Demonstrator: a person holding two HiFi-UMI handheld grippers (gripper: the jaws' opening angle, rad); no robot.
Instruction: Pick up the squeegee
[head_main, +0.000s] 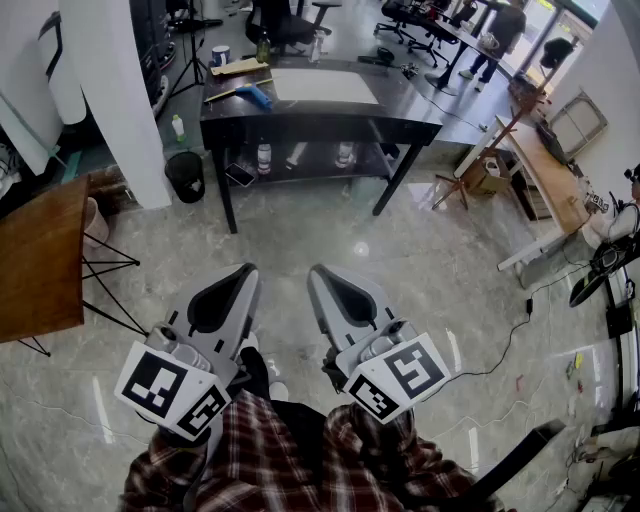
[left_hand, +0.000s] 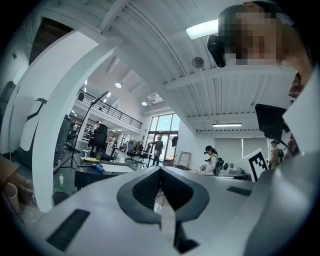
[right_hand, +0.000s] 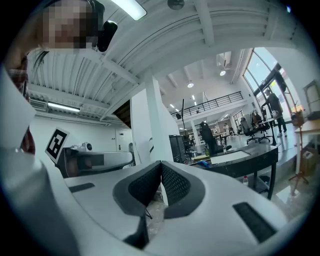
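Note:
The squeegee (head_main: 252, 94), with a blue handle, lies on the left part of a black table (head_main: 400, 108) far ahead of me; it shows small in the left gripper view (left_hand: 97, 168) and the right gripper view (right_hand: 202, 161). Both grippers hang level close to my body, over the marble floor and well short of the table. My left gripper (head_main: 246, 272) is shut with nothing between its jaws, whose tips meet (left_hand: 160, 169). My right gripper (head_main: 318, 272) is likewise shut and empty (right_hand: 161, 164).
A white sheet (head_main: 325, 86) and a wooden board (head_main: 238, 67) lie on the table, with bottles (head_main: 264, 156) on its lower shelf. A black bin (head_main: 185, 176) stands by a white pillar (head_main: 115, 90). A brown wooden table (head_main: 38, 260) is at left; cables (head_main: 505, 345) run across the floor at right.

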